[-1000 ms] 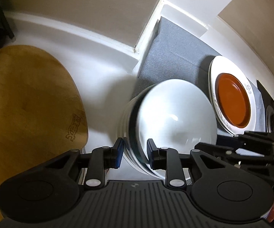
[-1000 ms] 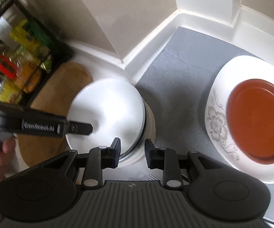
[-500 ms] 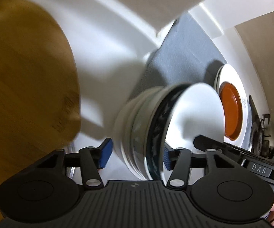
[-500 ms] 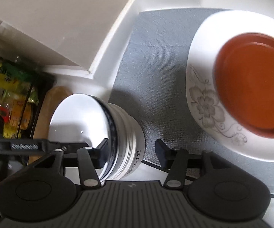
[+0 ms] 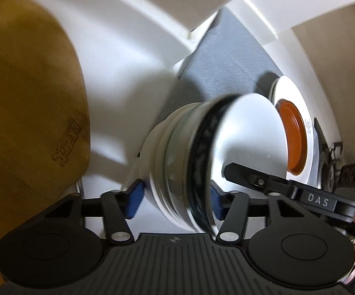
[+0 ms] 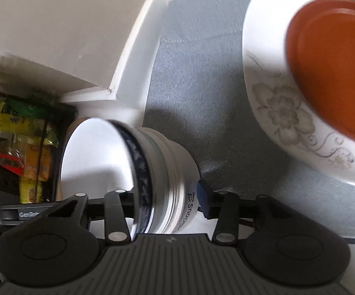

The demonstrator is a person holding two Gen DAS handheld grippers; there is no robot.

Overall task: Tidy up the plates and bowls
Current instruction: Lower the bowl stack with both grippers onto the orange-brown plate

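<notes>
Straddling a stack of nested bowls (image 5: pixel 194 162) from either side, left gripper (image 5: pixel 175 201) and right gripper (image 6: pixel 167 201) have just been closing — fingers touching its flanks. Rightward on the grey mat (image 6: pixel 202 78) — a floral plate (image 6: pixel 275 103) carrying an orange dish (image 6: pixel 332 73).

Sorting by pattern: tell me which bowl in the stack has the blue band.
The top bowl: dark blue patterned rim band, white inside. The bowls nested beneath look plain.
</notes>
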